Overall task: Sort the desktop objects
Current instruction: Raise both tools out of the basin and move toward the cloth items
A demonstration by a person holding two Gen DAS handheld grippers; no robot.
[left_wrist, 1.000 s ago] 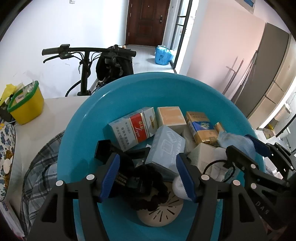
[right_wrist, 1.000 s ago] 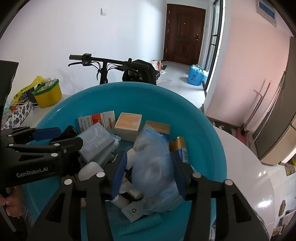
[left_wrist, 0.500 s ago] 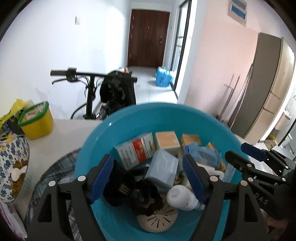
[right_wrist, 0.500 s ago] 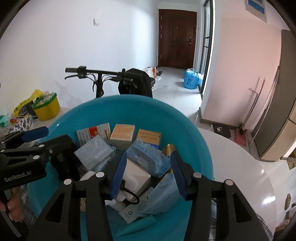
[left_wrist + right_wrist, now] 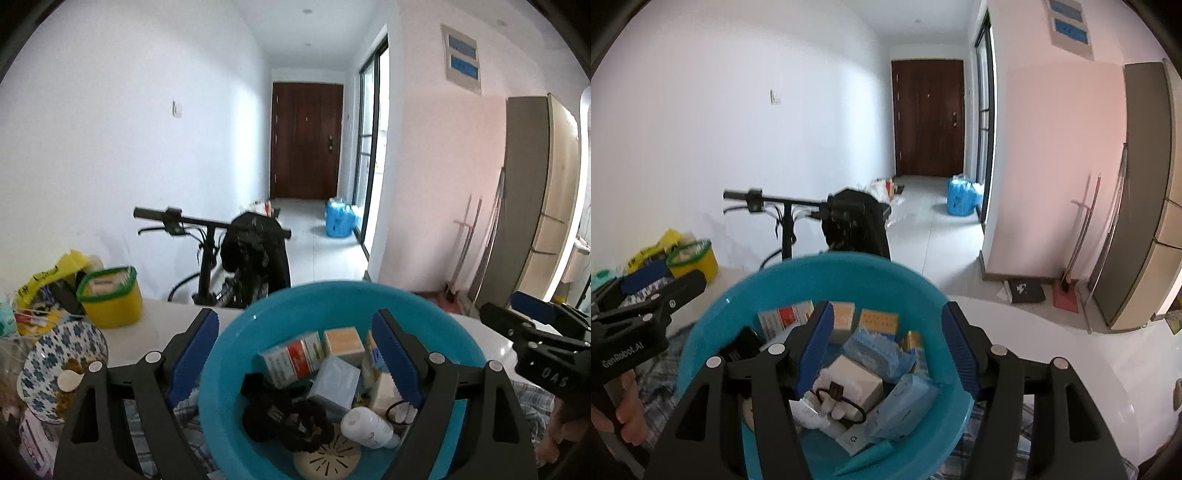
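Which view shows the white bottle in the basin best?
The left wrist view: the white bottle lies in full sight near the bottom of the blue basin, cap to base. In the right wrist view it is mostly hidden behind the gripper finger and a black hair tie.

Bright daylight thru glass door point(image 5: 369, 155) at right, glare on tabletop point(image 5: 1082, 354), heavy fisheye warp, dark corners, slight blur.

Right hand-held gripper point(image 5: 886, 350) opening, empty, above the filled blue basin point(image 5: 846, 280).
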